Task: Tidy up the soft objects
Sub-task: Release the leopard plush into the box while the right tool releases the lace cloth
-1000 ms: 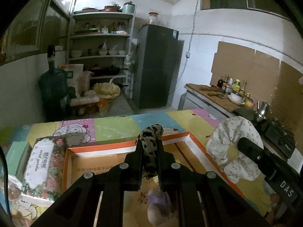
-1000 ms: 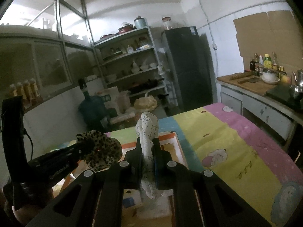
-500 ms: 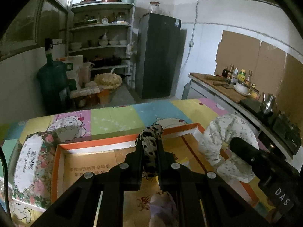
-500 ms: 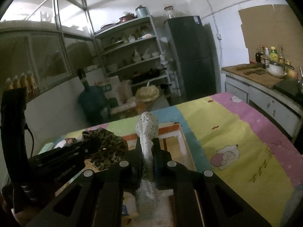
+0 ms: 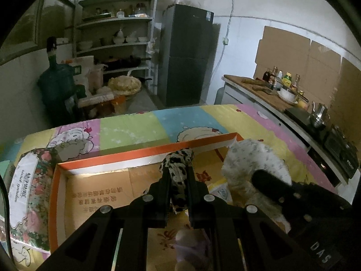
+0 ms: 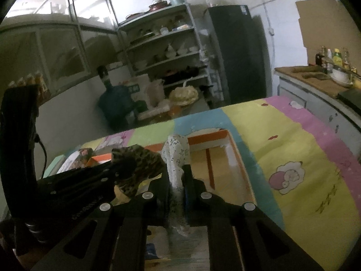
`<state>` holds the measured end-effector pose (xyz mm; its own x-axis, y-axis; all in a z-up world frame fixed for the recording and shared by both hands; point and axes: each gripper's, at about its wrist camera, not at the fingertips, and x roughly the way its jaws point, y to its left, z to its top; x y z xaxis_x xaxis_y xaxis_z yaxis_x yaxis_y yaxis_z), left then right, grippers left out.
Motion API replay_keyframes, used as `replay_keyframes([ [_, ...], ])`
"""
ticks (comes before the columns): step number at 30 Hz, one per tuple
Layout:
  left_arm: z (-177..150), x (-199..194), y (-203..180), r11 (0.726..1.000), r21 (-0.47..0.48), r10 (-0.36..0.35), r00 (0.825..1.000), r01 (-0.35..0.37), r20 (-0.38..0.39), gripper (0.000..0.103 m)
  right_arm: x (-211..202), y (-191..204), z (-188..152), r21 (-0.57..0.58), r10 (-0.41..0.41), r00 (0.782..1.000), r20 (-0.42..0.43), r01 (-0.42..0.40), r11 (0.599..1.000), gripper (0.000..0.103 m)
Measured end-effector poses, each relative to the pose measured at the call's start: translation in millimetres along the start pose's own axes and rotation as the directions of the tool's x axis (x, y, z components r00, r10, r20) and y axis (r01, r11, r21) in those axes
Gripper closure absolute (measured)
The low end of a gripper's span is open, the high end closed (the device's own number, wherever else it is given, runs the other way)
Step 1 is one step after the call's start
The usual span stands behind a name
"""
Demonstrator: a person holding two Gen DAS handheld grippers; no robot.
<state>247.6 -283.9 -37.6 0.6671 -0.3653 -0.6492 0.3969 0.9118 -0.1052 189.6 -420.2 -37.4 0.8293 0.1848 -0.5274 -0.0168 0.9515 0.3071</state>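
Gripping a leopard-print scrunchie [image 5: 178,171], the left claw [image 5: 178,180] hangs above the orange-rimmed box [image 5: 140,157]. Right claw [image 6: 178,176] pinches a white floral scrunchie [image 6: 177,155] over the same box, just beside the left one.

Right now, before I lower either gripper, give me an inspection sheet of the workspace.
Surface: table under a pastel cartoon-print cloth.
Job's things: leopard-print fabric scrunchie and white floral fabric scrunchie, both held over the orange-rimmed cardboard box; a pale purple soft item lies inside.
Clutter: floral tissue pack left of the box.
Grippers: left gripper shut on the leopard scrunchie; right gripper shut on the white one.
Cables: black cable beside the left gripper's handle.
Surroundings: shelving rack, dark fridge, counter with bottles.
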Motion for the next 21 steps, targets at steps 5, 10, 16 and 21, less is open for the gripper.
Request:
replay_keyframes([
  [5, 0, 2, 2, 1.000, -0.014, -0.020, 1.000, 0.020, -0.013, 0.090, 11, 3, -4, -0.005, 0.031, 0.999, -0.043, -0.031, 1.000, 0.091],
  [10, -1, 0, 3, 0.999, -0.020, -0.025, 1.000, 0.025, 0.003, 0.069, 14, 3, -5, -0.007, 0.039, 0.998, -0.055, -0.040, 0.999, 0.090],
  [16, 1, -6, 8, 0.999, -0.032, 0.009, 1.000, -0.008, 0.023, 0.054, 14, -3, -3, 0.025, 0.046, 0.998, -0.050, -0.045, 0.999, 0.078],
  [21, 2, -11, 11, 0.999, -0.036, 0.031, 0.999, -0.029, 0.036, 0.051, 13, -5, -3, 0.037, 0.045, 0.998, -0.042, -0.044, 0.998, 0.067],
])
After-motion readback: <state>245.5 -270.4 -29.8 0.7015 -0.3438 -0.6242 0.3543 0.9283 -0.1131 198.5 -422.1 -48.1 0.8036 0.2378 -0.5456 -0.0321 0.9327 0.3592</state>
